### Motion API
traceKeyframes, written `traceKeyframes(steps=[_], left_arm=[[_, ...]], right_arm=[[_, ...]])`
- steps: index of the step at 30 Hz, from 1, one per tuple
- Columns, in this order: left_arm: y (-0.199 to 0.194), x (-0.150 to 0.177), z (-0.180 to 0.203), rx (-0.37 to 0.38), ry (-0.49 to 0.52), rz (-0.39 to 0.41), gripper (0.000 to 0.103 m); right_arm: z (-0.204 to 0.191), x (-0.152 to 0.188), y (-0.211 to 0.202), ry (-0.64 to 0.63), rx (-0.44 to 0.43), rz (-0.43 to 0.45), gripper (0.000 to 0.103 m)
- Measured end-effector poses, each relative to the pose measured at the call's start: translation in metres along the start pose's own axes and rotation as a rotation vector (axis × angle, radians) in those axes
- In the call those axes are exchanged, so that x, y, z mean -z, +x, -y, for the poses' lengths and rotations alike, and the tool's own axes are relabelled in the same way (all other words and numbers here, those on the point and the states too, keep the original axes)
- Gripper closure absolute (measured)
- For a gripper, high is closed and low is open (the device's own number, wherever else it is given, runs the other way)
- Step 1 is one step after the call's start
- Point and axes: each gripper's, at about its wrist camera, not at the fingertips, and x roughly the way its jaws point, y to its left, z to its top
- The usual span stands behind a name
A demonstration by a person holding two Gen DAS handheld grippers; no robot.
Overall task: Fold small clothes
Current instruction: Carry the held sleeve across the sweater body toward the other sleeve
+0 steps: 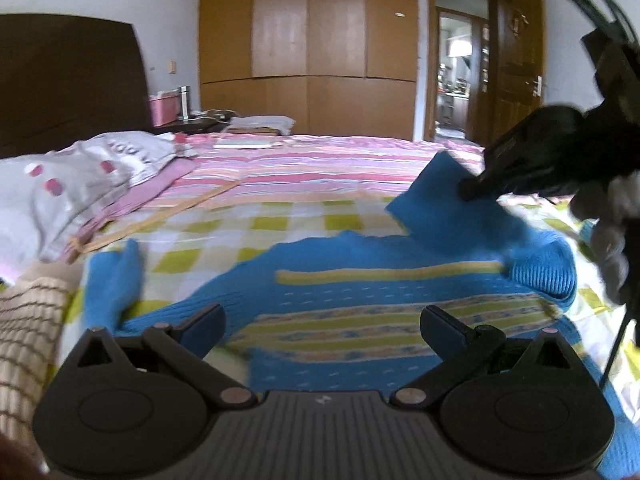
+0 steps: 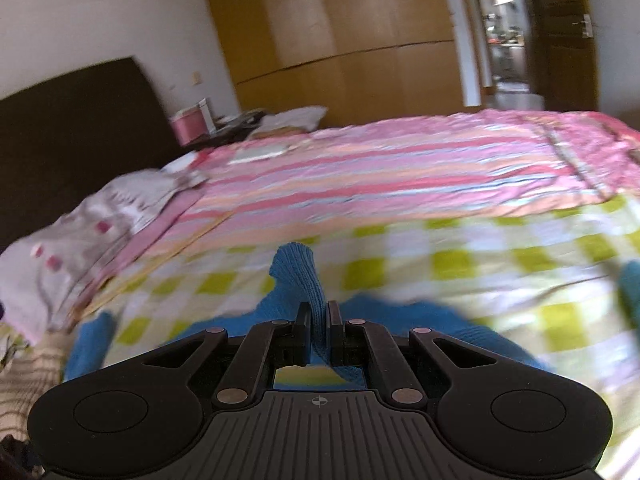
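A small blue knit sweater (image 1: 380,292) with yellow-green patterned stripes lies on the checked bed cover (image 1: 248,224). My left gripper (image 1: 322,322) is open, just above the sweater's lower body, holding nothing. My right gripper (image 2: 319,320) is shut on the blue sleeve (image 2: 302,276) and holds it lifted. In the left wrist view the right gripper (image 1: 472,190) pinches that sleeve (image 1: 440,200) up over the sweater's right side. The other sleeve (image 1: 114,284) lies flat at the left.
A grey pillow with pink dots (image 1: 68,188) lies at the left on the pink striped sheet (image 1: 320,164). A dark headboard (image 1: 68,80), a nightstand with a pink box (image 1: 164,108), a wooden wardrobe (image 1: 308,40) and an open doorway (image 1: 460,72) stand behind.
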Motion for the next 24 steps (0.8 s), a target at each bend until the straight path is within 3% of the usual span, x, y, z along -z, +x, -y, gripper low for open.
traceKeyframes(steps=[9,19,24], left_arm=[[-0.002,0.007,-0.047,-0.02,-0.082,-0.005,0.0],[-0.006,0.01,-0.071,-0.03,-0.103,0.009,0.0],[-0.007,0.01,-0.075,-0.037,-0.11,0.017,0.0]], right_arm=[[-0.075,0.051,0.043,-0.126,-0.021,-0.103,0.098],[-0.091,0.077,0.063,-0.173,-0.002,-0.153,0.097],[-0.097,0.083,0.069,-0.193,-0.01,-0.173,0.089]])
